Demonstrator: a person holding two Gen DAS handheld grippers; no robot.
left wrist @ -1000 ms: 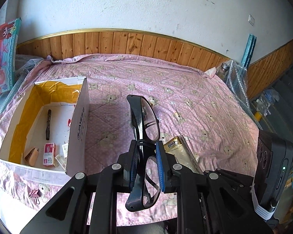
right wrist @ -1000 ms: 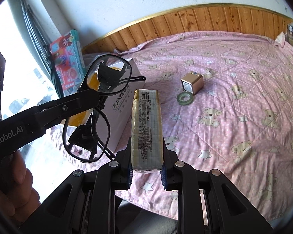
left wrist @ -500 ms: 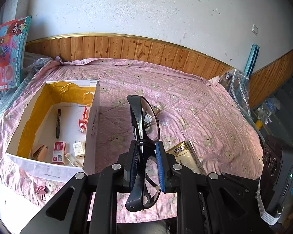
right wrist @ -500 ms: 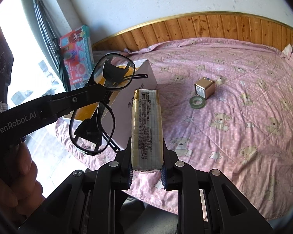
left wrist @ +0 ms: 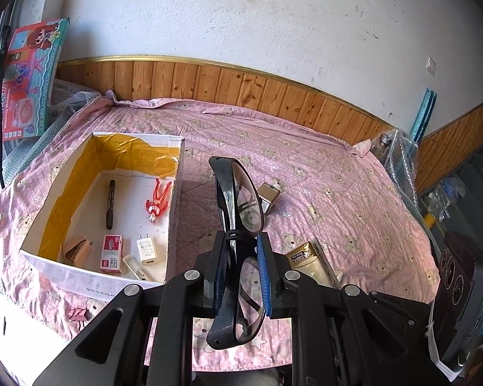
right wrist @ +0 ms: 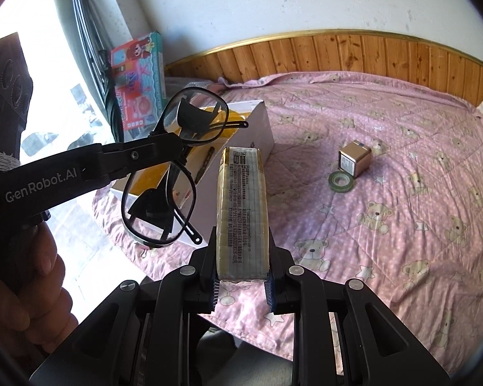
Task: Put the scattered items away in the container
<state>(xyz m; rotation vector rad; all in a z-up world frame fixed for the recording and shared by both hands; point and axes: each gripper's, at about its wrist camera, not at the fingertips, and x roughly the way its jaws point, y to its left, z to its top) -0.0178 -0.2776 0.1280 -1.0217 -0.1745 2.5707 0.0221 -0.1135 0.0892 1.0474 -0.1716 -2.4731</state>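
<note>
Left gripper is clamping the glasses at the bridge, the open box lying ahead to its left; right gripper is gripping a flat packet, the box beyond it; carrying step in hand; next, each load needs positioning over the box before release.

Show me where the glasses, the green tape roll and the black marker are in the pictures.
glasses (left wrist: 243, 199), left wrist view, on the upper lens.
tape roll (right wrist: 340, 180), right wrist view, on its green ring, lying on the bedspread.
marker (left wrist: 110, 204), left wrist view, on the middle of its barrel, inside the box.
</note>
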